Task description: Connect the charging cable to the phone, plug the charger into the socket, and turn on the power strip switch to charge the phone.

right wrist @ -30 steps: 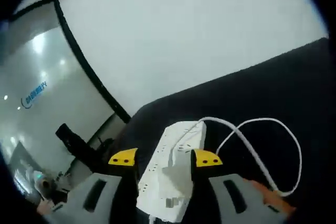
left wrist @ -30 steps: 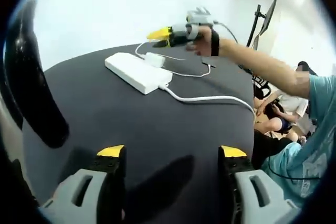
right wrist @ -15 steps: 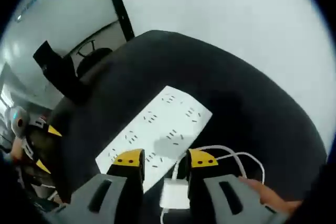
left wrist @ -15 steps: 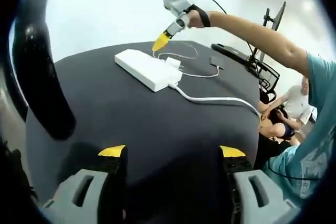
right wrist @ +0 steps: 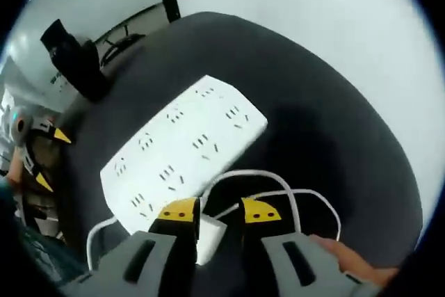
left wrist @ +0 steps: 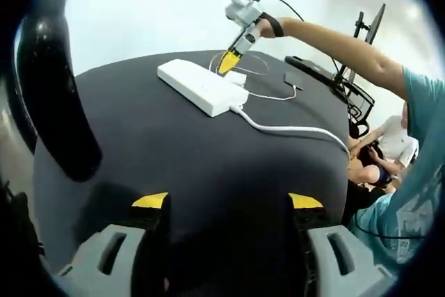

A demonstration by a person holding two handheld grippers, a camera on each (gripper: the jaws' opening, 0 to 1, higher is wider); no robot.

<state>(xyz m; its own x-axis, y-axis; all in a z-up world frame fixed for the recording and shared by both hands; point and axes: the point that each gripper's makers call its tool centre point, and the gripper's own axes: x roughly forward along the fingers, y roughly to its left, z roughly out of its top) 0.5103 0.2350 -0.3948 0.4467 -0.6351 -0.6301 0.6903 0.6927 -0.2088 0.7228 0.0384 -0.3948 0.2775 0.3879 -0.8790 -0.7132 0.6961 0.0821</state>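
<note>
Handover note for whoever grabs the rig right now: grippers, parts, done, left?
Left gripper: open, holding nothing, over the bare black table.
Right gripper: jaws closed around the white charger, low over the table beside the power strip.
Charger cable loops on the table past the right gripper.
Phone lies at the table's far edge; whether the cable is in it cannot be told.
Left: seat the charger in a socket, flip the strip switch.

1 power strip (right wrist: 182, 154), 1 charger (right wrist: 208, 234), 2 white cables (left wrist: 292, 130) (right wrist: 278, 196), 1 phone (left wrist: 290, 82), 1 table (left wrist: 201, 165).
</note>
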